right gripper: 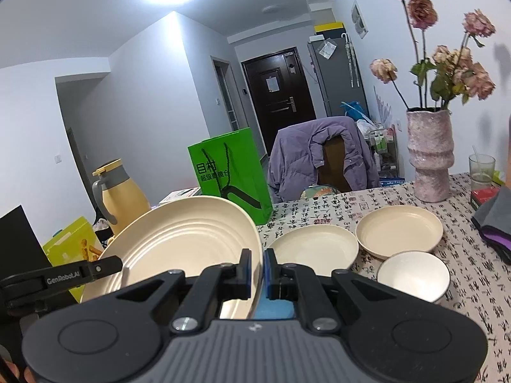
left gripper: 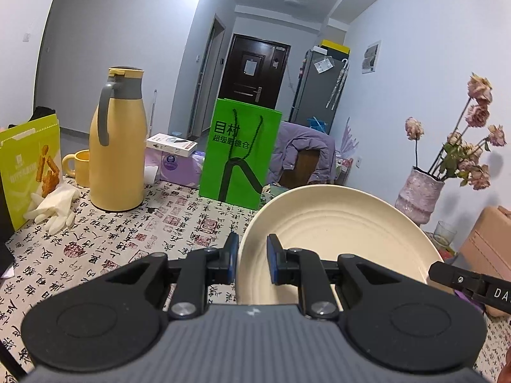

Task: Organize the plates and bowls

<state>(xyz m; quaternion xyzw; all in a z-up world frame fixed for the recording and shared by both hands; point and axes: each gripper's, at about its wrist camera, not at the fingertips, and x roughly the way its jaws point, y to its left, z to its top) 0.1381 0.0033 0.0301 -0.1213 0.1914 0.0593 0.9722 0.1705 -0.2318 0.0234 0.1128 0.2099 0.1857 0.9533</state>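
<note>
Both grippers clamp one large cream plate (right gripper: 179, 239) and hold it tilted above the table (left gripper: 153, 223): the left gripper (left gripper: 253, 260) pinches its left rim, the right gripper (right gripper: 257, 269) its right rim. To the right, on the calligraphy-print cloth, lie two smaller plates (right gripper: 314, 249) (right gripper: 399, 234) and a bowl (right gripper: 413, 276), near a pink vase (right gripper: 429, 156)

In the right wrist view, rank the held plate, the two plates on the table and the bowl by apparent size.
1. Held plate, largest, though nearness to the camera inflates it.
2. Two table plates and: alike, unranked.
3. Bowl, smallest.
</note>
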